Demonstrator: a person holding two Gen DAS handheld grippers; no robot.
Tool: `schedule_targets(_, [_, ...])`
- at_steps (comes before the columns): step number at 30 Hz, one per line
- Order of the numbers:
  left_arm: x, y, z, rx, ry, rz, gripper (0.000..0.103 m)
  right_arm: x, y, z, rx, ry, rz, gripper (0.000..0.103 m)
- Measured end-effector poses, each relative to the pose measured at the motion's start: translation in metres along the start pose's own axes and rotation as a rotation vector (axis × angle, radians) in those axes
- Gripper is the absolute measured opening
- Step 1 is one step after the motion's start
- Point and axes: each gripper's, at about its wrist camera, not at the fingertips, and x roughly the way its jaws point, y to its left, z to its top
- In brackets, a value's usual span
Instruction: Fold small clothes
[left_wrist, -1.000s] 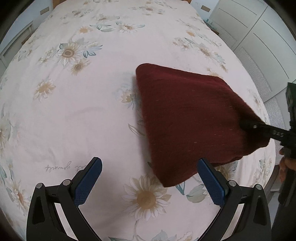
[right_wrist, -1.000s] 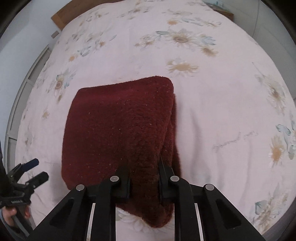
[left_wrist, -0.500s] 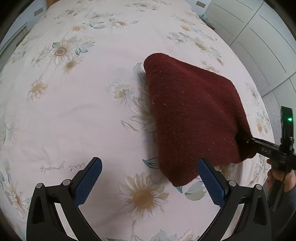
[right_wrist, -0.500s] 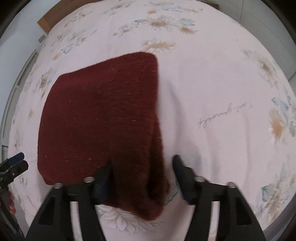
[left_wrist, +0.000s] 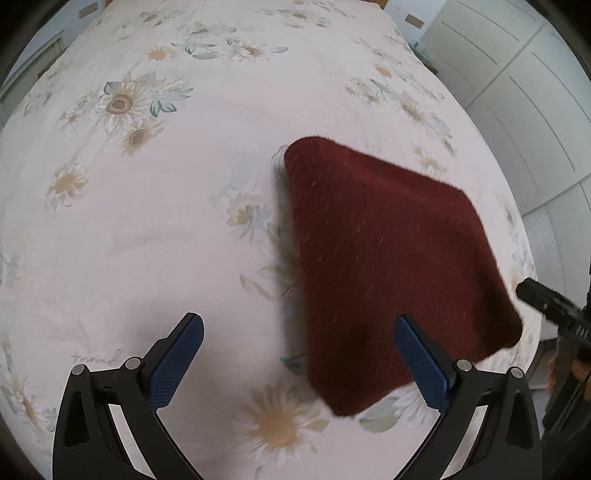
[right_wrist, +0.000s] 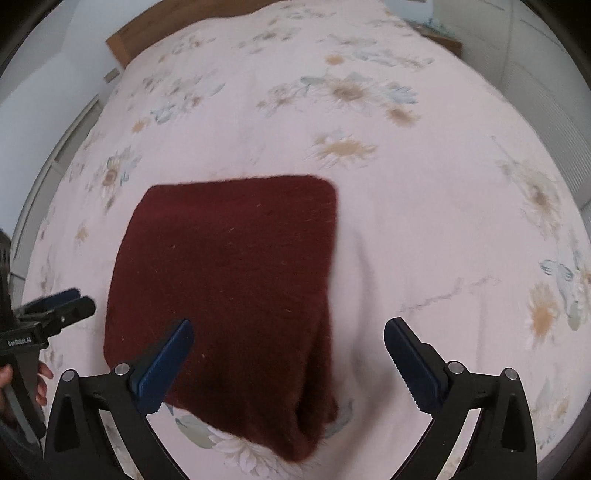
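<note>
Folded maroon knit flat on the flowered bed, both my claws empty.

In my right wrist view the maroon knit (right_wrist: 229, 295) fills the lower centre, a rough rectangle with its long axis running from the bottom edge up the frame, folded edge along its right. My right claw (right_wrist: 288, 363) has just been opening and stands wide above the knit's near end, pads clear. My left claw (left_wrist: 299, 354) gapes wide over the bedspread (left_wrist: 147, 229), gripping nothing.
</note>
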Motion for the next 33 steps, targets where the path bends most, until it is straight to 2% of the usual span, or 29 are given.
schedule_targets(4, [0.012, -0.015, 0.013, 0.026, 0.005, 0.003, 0.102, 0.029, 0.008, -0.001, -0.011, 0.053, 0.002, 0.103])
schedule_targets(8, [0.035, -0.027, 0.022, 0.030, 0.045, -0.006, 0.102, 0.054, 0.002, -0.007, -0.007, 0.101, -0.016, 0.103])
schedule_targets(12, [0.065, -0.032, 0.017, 0.064, 0.127, 0.019, 0.102, 0.066, -0.010, -0.015, 0.033, 0.098, 0.027, 0.103])
schedule_targets(14, [0.077, -0.027, 0.012, 0.050, 0.151, 0.002, 0.102, 0.072, -0.015, -0.019, 0.045, 0.101, 0.054, 0.103])
schedule_targets(17, [0.087, -0.018, 0.005, 0.030, 0.157, -0.020, 0.102, 0.079, -0.020, -0.025, 0.076, 0.106, 0.092, 0.103])
schedule_targets(22, [0.093, -0.014, -0.002, 0.063, 0.148, -0.036, 0.103, 0.088, -0.031, -0.031, 0.181, 0.131, 0.162, 0.101])
schedule_targets(23, [0.093, -0.015, -0.003, 0.078, 0.137, -0.030, 0.102, 0.088, -0.031, -0.031, 0.189, 0.135, 0.166, 0.099])
schedule_targets(25, [0.092, -0.018, -0.002, 0.099, 0.125, -0.025, 0.099, 0.087, -0.028, -0.031, 0.189, 0.131, 0.200, 0.078])
schedule_targets(26, [0.091, -0.020, -0.003, 0.113, 0.121, -0.039, 0.087, 0.086, -0.026, -0.030, 0.192, 0.132, 0.200, 0.077])
schedule_targets(27, [0.090, -0.022, -0.003, 0.115, 0.120, -0.060, 0.078, 0.084, -0.024, -0.030, 0.188, 0.137, 0.191, 0.069])
schedule_targets(28, [0.089, -0.023, -0.004, 0.115, 0.119, -0.072, 0.073, 0.082, -0.021, -0.029, 0.174, 0.137, 0.189, 0.059])
schedule_targets(31, [0.084, -0.030, -0.006, 0.167, 0.091, -0.053, 0.062, 0.067, -0.010, -0.026, 0.129, 0.114, 0.155, 0.048])
schedule_targets(33, [0.079, -0.030, -0.007, 0.177, 0.075, -0.065, 0.055, 0.055, -0.001, -0.023, 0.098, 0.094, 0.131, 0.045])
